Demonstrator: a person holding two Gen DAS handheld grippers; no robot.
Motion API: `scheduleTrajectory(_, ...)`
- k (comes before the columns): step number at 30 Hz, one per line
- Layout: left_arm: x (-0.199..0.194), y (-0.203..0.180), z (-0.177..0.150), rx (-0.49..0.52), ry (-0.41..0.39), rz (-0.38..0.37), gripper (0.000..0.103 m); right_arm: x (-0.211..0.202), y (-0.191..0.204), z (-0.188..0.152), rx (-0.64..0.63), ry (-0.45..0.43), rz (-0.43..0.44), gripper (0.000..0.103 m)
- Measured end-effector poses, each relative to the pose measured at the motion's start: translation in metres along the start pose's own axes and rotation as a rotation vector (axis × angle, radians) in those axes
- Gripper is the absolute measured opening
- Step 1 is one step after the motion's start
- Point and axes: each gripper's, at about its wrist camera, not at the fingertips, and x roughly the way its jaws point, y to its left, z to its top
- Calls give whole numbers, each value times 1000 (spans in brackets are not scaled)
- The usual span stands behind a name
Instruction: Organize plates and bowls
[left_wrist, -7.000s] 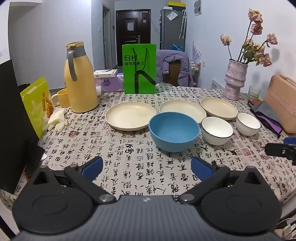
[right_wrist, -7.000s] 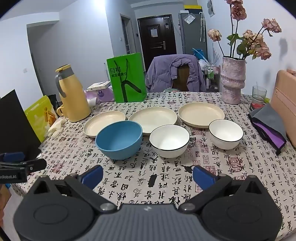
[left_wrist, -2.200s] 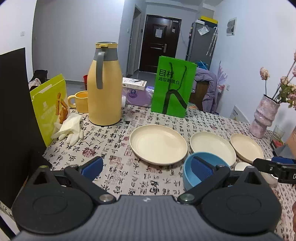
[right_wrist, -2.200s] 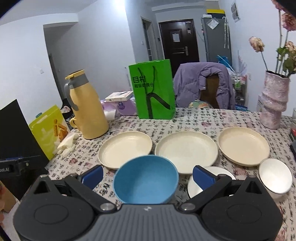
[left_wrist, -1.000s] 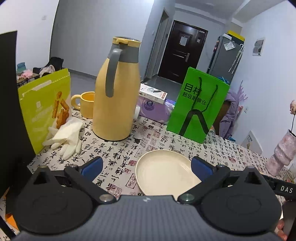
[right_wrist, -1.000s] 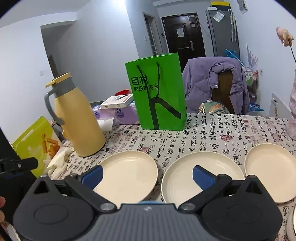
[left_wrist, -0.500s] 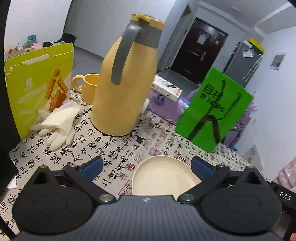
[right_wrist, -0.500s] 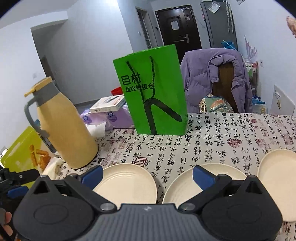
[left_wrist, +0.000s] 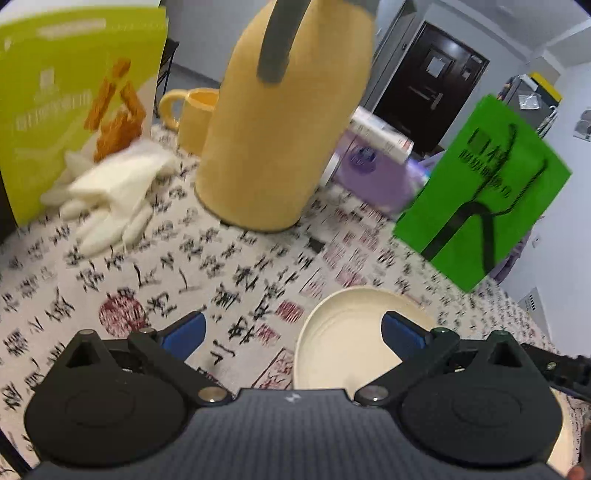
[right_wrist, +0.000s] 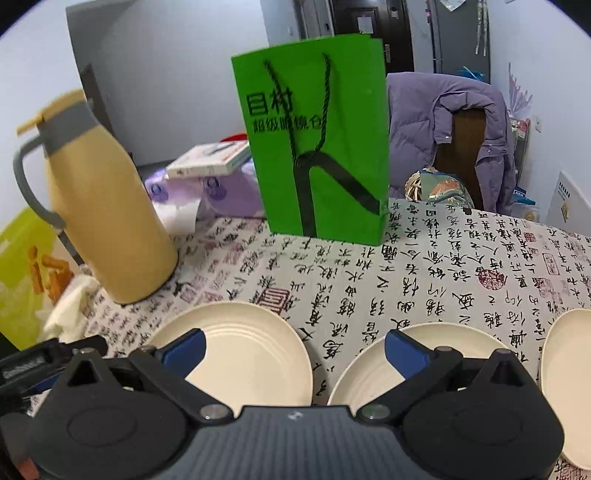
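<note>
Three cream plates lie in a row on the patterned tablecloth. In the right wrist view the left plate (right_wrist: 251, 350), the middle plate (right_wrist: 373, 369) and the edge of the right plate (right_wrist: 565, 369) show. My right gripper (right_wrist: 295, 349) is open and empty, low over the gap between the left and middle plates. In the left wrist view my left gripper (left_wrist: 291, 332) is open and empty, its right finger over the left plate (left_wrist: 347, 332). The bowls are out of view.
A yellow thermos jug (left_wrist: 284, 129) stands at the back left, with a yellow mug (left_wrist: 195, 118), white gloves (left_wrist: 110, 199) and a yellow-green box (left_wrist: 70, 96) beside it. A green paper bag (right_wrist: 317, 147) stands behind the plates. A chair with a purple jacket (right_wrist: 461, 129) is beyond the table.
Both grippers have moved forward and lower toward the cream plates. The left view has swung left and nearer the thermos. The blue and white bowls have dropped out of view.
</note>
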Motion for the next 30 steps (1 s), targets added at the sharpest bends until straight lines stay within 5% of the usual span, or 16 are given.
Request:
scheduleTrajectory(14,14,9,-11,20,5,-1,103,41,10,-1,-81,84,-50,102)
scheduleTrajectory(17,14,9,-11,26,6,-1,103,47,12,-1,-88,96,-54,87)
scheduleTrajectory(30,20,13,-12,26,33,14,101,68,22,-4,-156,117,-62,80)
